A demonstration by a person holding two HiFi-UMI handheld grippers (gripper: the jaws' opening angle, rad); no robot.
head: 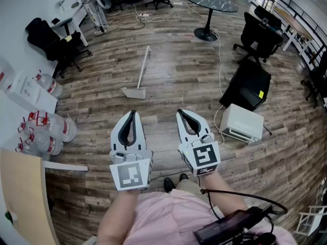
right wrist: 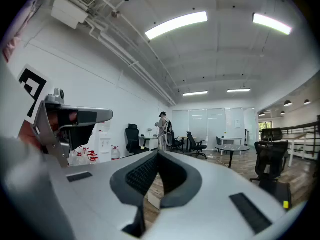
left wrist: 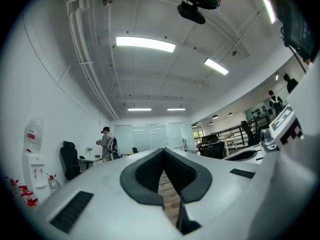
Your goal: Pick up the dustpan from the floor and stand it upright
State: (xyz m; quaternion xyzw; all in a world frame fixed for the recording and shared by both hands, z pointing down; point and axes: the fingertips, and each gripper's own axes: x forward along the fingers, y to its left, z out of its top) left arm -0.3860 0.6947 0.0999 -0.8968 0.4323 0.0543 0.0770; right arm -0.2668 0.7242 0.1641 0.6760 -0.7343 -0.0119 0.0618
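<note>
The white dustpan (head: 135, 92) lies flat on the wooden floor, and its long thin handle (head: 144, 65) points away from me. Both grippers hover in front of me, nearer than the pan and apart from it. My left gripper (head: 133, 112) is shut, tips touching, nothing held; its tips sit just below the pan. My right gripper (head: 179, 111) is also shut and empty, to the right of the pan. In the left gripper view the left gripper (left wrist: 163, 149) points level across the room. In the right gripper view the right gripper (right wrist: 159, 153) does the same, with a pale shape behind its jaws.
A white box-like appliance (head: 242, 122) and a black case (head: 248, 83) stand on the floor at right, with a cable (head: 220, 60) trailing past. Water jugs (head: 50, 131) crowd the left wall. Office chairs (head: 261, 32) and a round table (head: 211, 3) stand farther back. A person (right wrist: 162, 128) stands far off.
</note>
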